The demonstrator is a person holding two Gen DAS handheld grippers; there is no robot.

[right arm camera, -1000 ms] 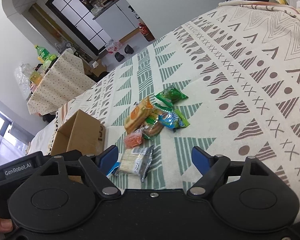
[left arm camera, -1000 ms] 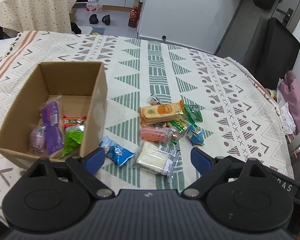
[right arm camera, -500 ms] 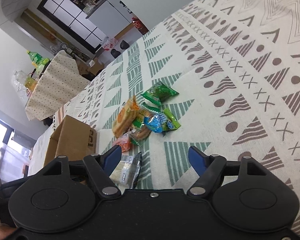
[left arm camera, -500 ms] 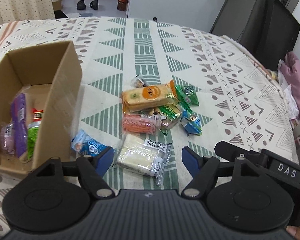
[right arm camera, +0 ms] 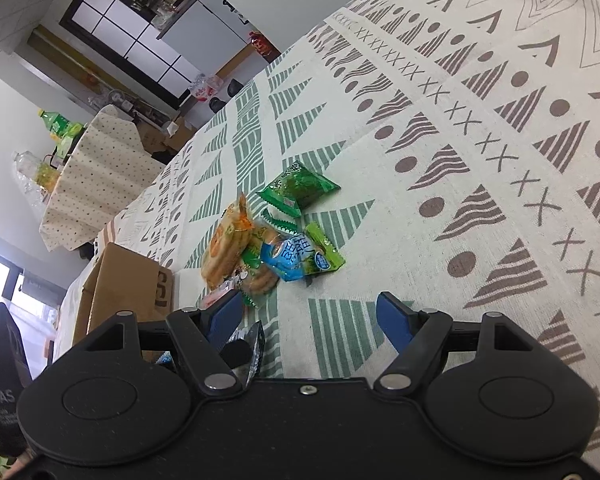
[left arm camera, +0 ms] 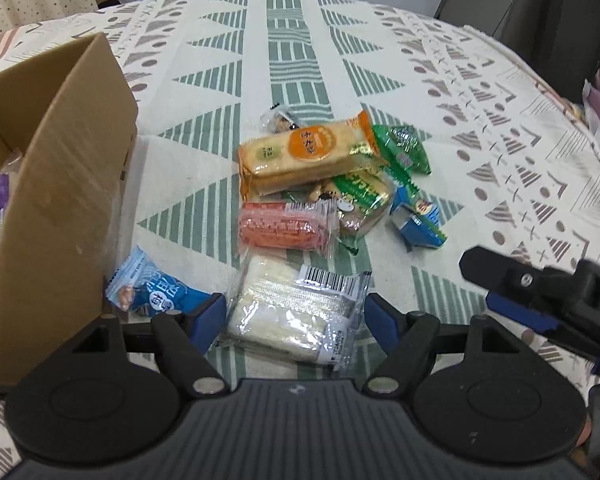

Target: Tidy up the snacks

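On the patterned cloth (left arm camera: 300,60) covering the surface, my left gripper (left arm camera: 296,316) hangs with its blue fingers spread wide on either side of a clear-wrapped white snack pack (left arm camera: 296,312), not yet touching it. Just left of that pack lies a light-blue sachet (left arm camera: 156,292), tight against the outer wall of the cardboard box (left arm camera: 60,184), where a purple wrapper shows inside at the frame's edge. Beyond the white pack sits the loose heap: a pink wafer pack (left arm camera: 284,230), an orange cracker pack (left arm camera: 308,156), a green packet (left arm camera: 400,150) and a blue-and-green packet (left arm camera: 418,224). My right gripper (right arm camera: 310,316) is also held apart and empty, low over the cloth on the near right of the heap; its tips appear in the left wrist view at the right edge. From its own camera I see the blue-and-green packet (right arm camera: 300,260) ahead.
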